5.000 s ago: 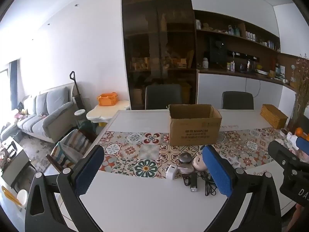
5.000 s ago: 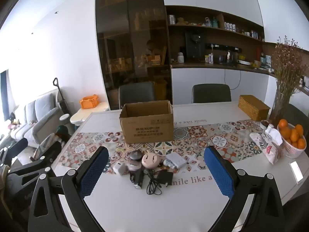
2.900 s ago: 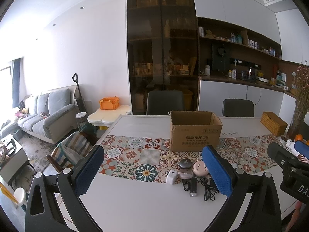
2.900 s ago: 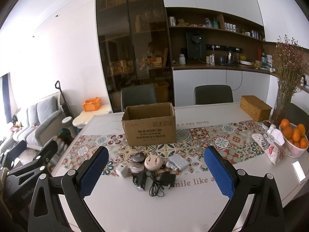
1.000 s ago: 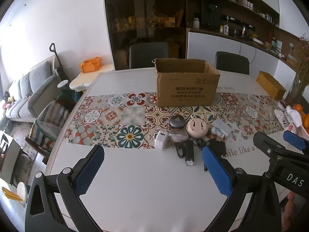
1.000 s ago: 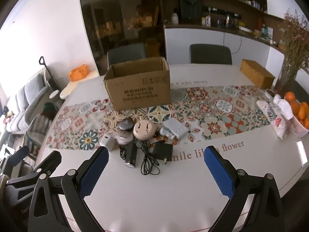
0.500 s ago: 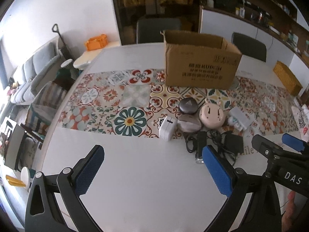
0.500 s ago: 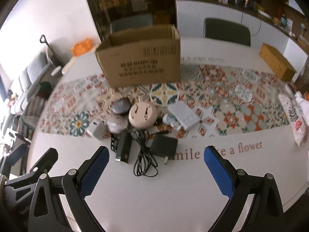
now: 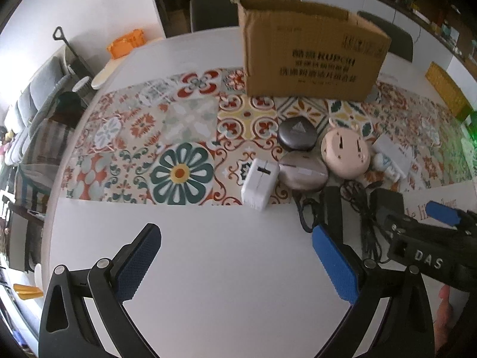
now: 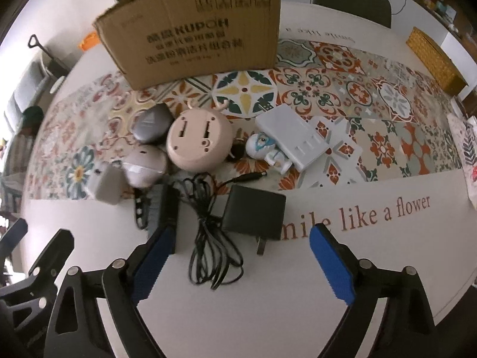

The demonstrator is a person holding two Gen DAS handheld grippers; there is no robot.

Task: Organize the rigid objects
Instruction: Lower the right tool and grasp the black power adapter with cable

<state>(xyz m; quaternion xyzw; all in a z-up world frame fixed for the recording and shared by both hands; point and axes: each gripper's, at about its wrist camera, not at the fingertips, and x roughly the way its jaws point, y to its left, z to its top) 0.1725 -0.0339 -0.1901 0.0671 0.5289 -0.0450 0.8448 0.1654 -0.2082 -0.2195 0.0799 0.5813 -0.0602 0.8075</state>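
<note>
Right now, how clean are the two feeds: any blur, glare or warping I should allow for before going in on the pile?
Left wrist view: the cardboard box print is smeared by motion blur, the white plug cube is fairly crisp, and a green flare sits at the right edge. Right wrist view: the black adapter is sharp, the pale cube at far left is soft; fisheye bows the table edge in both.

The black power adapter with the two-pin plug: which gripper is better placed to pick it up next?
Probably the right gripper. Its open fingers already frame the black power adapter, lying just ahead. The left gripper is also open but faces bare white table, with the adapter off to its right.
</note>
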